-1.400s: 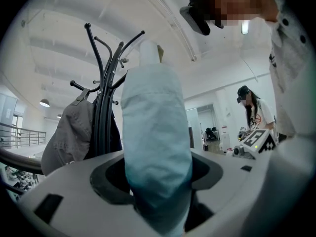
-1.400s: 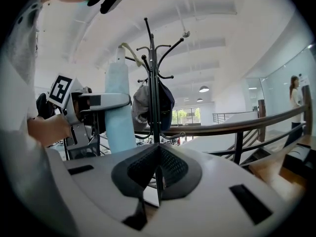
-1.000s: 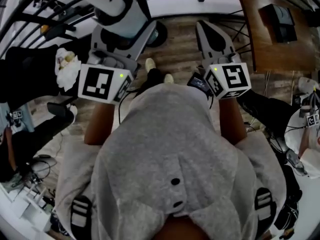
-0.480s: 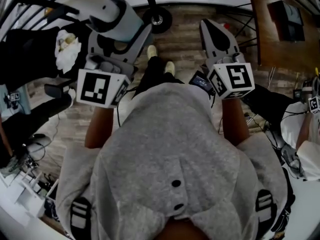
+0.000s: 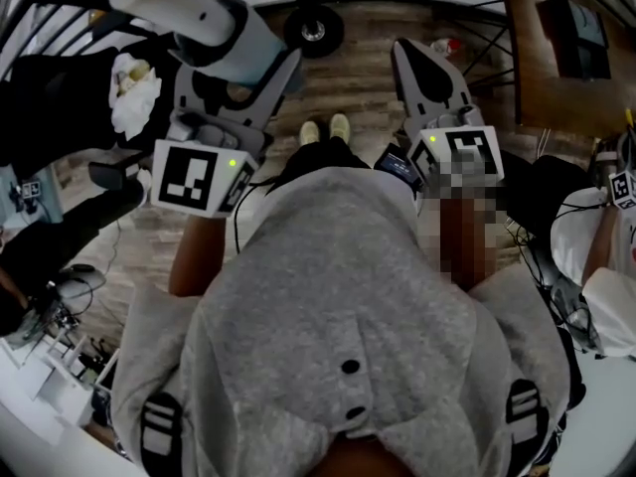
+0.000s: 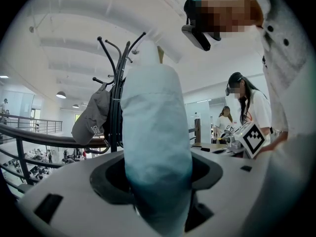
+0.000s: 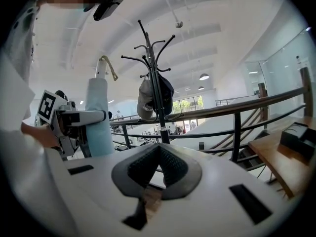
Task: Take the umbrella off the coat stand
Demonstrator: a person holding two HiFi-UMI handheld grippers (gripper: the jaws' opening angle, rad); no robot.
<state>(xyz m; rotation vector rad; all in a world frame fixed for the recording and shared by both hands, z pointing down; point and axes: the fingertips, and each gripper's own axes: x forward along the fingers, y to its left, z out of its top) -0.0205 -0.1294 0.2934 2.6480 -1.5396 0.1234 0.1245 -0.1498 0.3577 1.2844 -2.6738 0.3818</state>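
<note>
A folded pale-blue umbrella (image 6: 155, 142) stands upright between the jaws of my left gripper (image 6: 157, 179), which is shut on it. In the head view the umbrella (image 5: 184, 13) sticks out up-left of that gripper (image 5: 237, 68). The right gripper view shows its tan hooked handle (image 7: 109, 65) on top. The black coat stand (image 7: 154, 78) is beyond both grippers, apart from the umbrella, with a grey cap (image 6: 91, 120) hanging on it. My right gripper (image 7: 158, 152) is shut, its pads meeting at the tip with nothing in them; in the head view my right gripper (image 5: 412, 58) points forward.
The stand's round base (image 5: 313, 28) sits on the wooden floor ahead of the person's feet (image 5: 325, 129). A black railing (image 7: 237, 112) runs behind the stand. A wooden table (image 5: 556, 48) is at the right. Other people (image 6: 244, 107) stand to the right with marker cubes.
Both grippers have sunk a little and drawn back from the stand's base. The umbrella stays in the left gripper. The person's feet have shifted.
</note>
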